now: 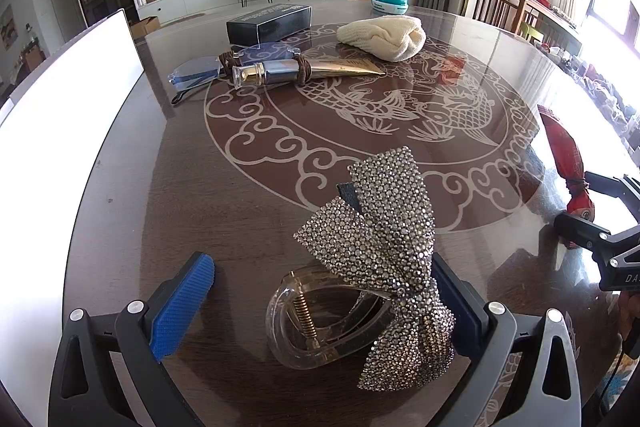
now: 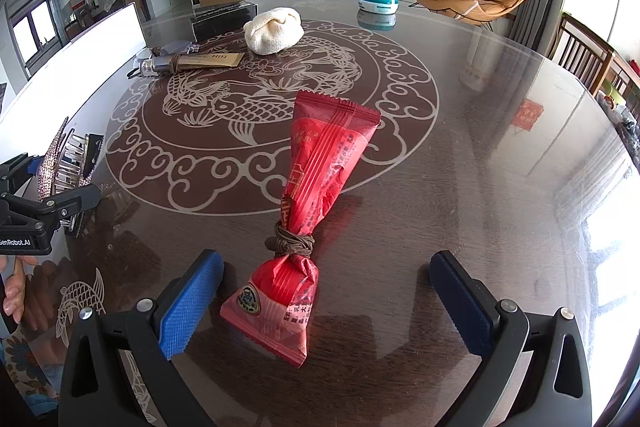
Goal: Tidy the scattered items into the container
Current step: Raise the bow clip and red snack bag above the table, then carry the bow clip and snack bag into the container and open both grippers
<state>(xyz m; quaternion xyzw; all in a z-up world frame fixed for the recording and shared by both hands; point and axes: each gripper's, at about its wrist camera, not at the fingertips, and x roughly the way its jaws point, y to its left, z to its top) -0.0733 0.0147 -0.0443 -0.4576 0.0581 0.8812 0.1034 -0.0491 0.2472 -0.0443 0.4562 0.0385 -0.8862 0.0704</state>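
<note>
Both tongs are parked low over the round table (image 2: pixel 460 155), the one with the carved fish medallion (image 2: pixel 256 107) in the middle, which I'll use as my landmark. My right gripper (image 2: pixel 326 301) is spread as wide as it goes and has hold of nothing: the red snack packet (image 2: pixel 316 195) lies flat on the glass between the 2 pads, touching neither as far as I can see. Its long axis runs straight away from me, fat end at my fingers, crimped end reaching onto the near rim of the medallion, with a brown hair tie (image 2: pixel 290 243) knotted around its waist. So the jaws already straddle it across the short way, and I reckon closing is all the next move needs. My left gripper (image 1: pixel 324 307) is open too, with the rhinestone bow hair clip (image 1: pixel 376 259) standing between the fingers, leaning against the right-hand pad and clear of the other one, just off the medallion's near edge. The white container (image 1: pixel 64 115) sits past the medallion's left side, so the left hand is nearer to it. On the far-left side of the medallion lie a gold tube (image 1: pixel 304 71) and glasses (image 1: pixel 200 73), with a cream knit hat (image 1: pixel 384 37) and a black box (image 1: pixel 268 23) on its far side.
</note>
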